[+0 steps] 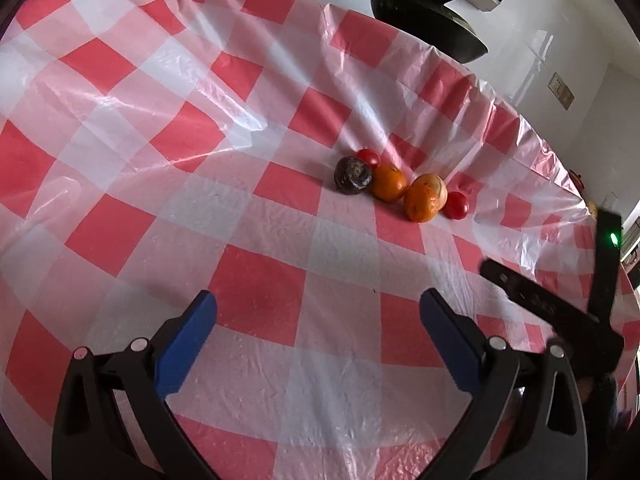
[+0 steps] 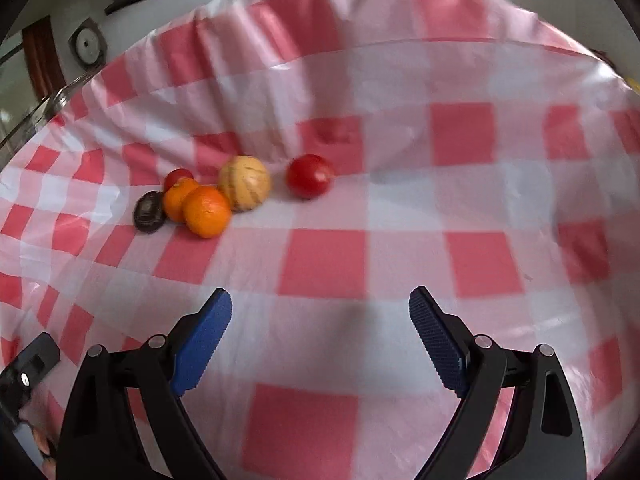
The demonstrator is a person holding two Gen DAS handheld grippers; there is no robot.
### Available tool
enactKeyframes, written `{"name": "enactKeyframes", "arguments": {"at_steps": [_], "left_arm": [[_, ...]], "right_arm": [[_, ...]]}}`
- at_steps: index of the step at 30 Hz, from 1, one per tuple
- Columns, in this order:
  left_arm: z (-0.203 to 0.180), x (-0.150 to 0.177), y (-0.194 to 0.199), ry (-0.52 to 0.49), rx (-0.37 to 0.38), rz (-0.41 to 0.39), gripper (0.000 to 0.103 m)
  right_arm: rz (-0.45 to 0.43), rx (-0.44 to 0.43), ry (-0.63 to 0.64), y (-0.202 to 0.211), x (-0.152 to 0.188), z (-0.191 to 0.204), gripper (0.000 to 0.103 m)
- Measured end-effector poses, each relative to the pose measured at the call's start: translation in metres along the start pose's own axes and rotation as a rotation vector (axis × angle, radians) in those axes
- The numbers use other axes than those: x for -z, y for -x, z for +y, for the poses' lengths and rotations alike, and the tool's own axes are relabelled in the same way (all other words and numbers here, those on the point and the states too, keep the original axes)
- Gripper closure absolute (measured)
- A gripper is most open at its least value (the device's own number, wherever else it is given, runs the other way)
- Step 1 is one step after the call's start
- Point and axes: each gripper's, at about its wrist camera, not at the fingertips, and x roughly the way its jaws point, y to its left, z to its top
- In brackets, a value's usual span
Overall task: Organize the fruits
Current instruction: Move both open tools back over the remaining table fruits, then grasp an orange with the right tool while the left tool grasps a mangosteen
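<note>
Several fruits sit in a tight group on the red-and-white checked tablecloth. In the left wrist view I see a dark purple fruit, a small red fruit behind it, an orange, a larger orange-and-tan fruit and a red tomato. In the right wrist view the dark fruit, two oranges, a tan striped fruit and a red tomato lie ahead. My left gripper is open and empty, well short of the fruits. My right gripper is open and empty too.
A black pan stands beyond the table's far edge. The right gripper's black body shows at the right of the left wrist view. The cloth is wrinkled and folds up behind the fruits.
</note>
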Motion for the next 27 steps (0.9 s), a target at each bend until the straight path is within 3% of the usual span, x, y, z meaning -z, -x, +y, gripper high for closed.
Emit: {"name": "enactKeyframes", "arguments": {"at_steps": [4, 11, 14, 15, 19, 24, 27], "left_arm": [[0.001, 0.0, 0.0, 0.006, 0.01, 0.0, 0.002], [0.004, 0.0, 0.0, 0.021, 0.025, 0.006, 0.002], [0.004, 0.0, 0.0, 0.019, 0.022, 0.01, 0.002], [0.004, 0.0, 0.0, 0.017, 0.02, 0.011, 0.002], [0.001, -0.006, -0.01, -0.001, 0.012, 0.05, 0.002], [-0.016, -0.039, -0.043, -0.102, -0.093, 0.039, 0.002], [-0.032, -0.061, -0.082, -0.171, -0.095, 0.098, 0.016]], "right_arm": [[0.012, -0.065, 0.052, -0.02, -0.016, 0.031, 0.021], [0.055, -0.034, 0.109, -0.062, -0.047, 0.071, 0.04], [0.068, -0.042, 0.099, -0.071, -0.053, 0.074, 0.056], [0.059, -0.059, 0.097, -0.067, -0.052, 0.073, 0.066], [0.038, -0.085, 0.021, -0.043, -0.039, 0.055, 0.066], [0.013, -0.051, -0.072, -0.024, -0.019, 0.022, 0.066], [0.01, -0.088, -0.155, -0.022, -0.015, 0.002, 0.066]]}}
